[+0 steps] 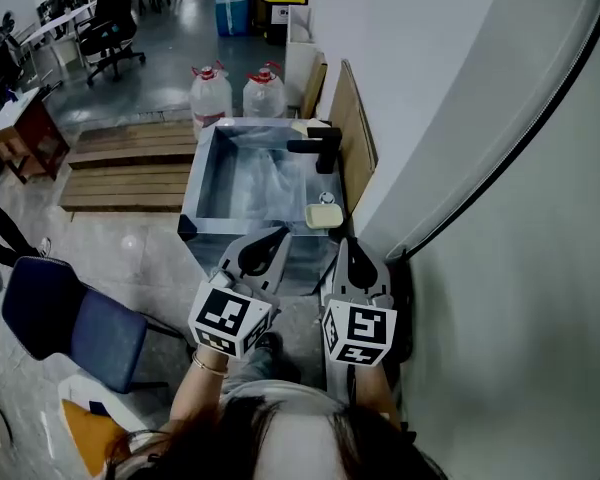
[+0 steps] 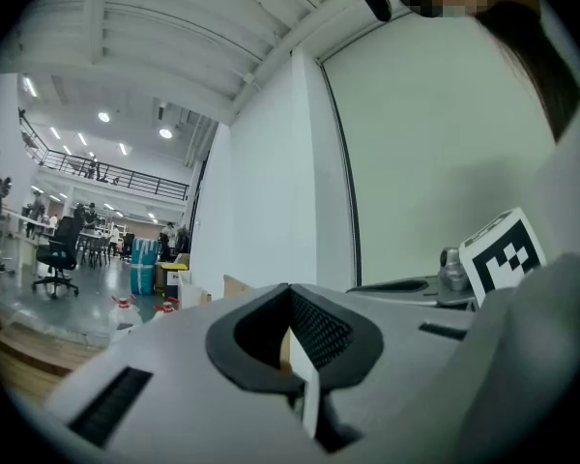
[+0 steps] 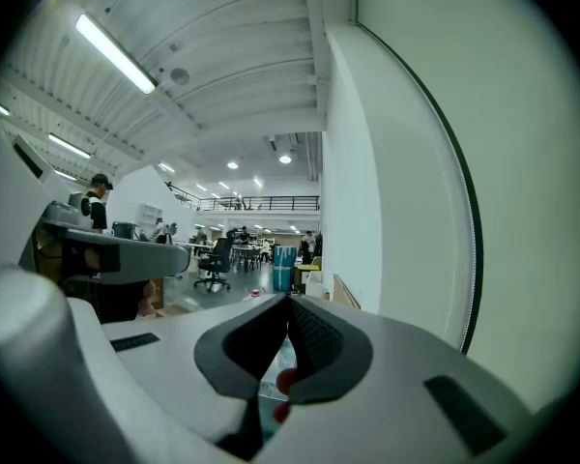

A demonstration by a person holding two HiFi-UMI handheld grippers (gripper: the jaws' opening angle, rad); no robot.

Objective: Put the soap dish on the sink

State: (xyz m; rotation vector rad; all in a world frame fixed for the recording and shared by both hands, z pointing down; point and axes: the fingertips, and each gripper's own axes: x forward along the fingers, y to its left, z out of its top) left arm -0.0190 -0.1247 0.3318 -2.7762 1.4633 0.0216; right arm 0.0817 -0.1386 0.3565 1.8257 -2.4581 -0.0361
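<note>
A metal sink [image 1: 208, 168] with a black faucet [image 1: 318, 148] stands against the wall ahead of me. A pale soap dish [image 1: 325, 215] with a bar in it rests at the sink's near right corner, on the rim. My left gripper [image 1: 280, 234] and right gripper [image 1: 351, 242] are side by side just short of the sink's front edge, both pointing toward it. Each is shut with nothing between its jaws, the left [image 2: 290, 290] and the right [image 3: 289, 301] alike. The dish sits just beyond and between the two tips, touching neither.
A white wall [image 1: 450, 118] runs close along the right, with a wooden board [image 1: 352, 133] behind the sink. Two water bottles [image 1: 210, 93] stand beyond the sink, a wooden pallet [image 1: 130, 163] lies to its left, and a blue chair [image 1: 65, 323] stands near left.
</note>
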